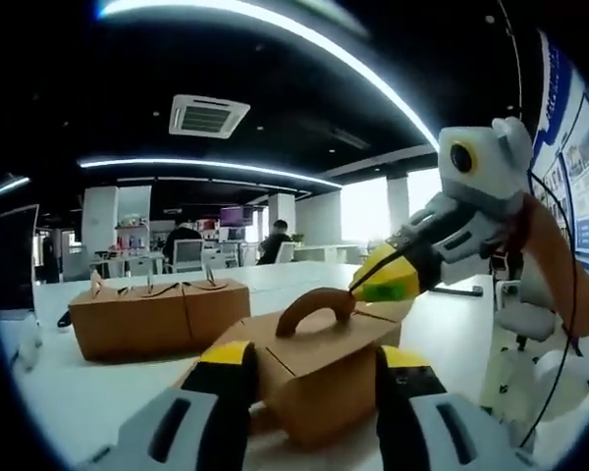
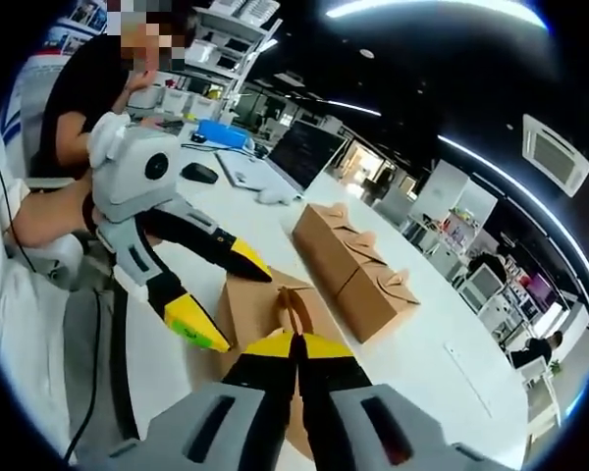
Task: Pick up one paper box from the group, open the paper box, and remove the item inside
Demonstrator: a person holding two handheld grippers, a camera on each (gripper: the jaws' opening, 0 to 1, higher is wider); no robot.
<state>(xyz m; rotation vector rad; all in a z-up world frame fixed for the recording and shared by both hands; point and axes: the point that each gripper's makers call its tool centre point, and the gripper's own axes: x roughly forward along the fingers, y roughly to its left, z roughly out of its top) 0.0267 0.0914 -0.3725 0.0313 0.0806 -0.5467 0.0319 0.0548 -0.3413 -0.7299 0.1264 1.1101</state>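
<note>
Group of paper boxes point(image 1: 157, 316): lay in a row at centre left of the left gripper view, on the white desk point(image 1: 98, 392); in the right gripper view the row point(image 2: 358, 270) ran from centre toward the right
Picked paper box point(image 1: 319, 368): sat at lower centre of the left gripper view, apart from the group, between the jaws of the left claw point(image 1: 314, 368)
Left claw: clamped on the box, one yellow-tipped jaw on each side wall; in the right gripper view it point(image 2: 221, 294) came in from the left, jaws spread around the box point(image 2: 255, 309)
Handle point(image 1: 314, 309): curved strip on the box top
Right claw point(image 2: 294, 345): clenched, jaws pressed together on the handle point(image 2: 294, 312); in the left gripper view it point(image 1: 385, 280) came in from the right, tip at the handle's end
Laptop point(image 2: 299, 152): stood open at upper centre of the right gripper view
</note>
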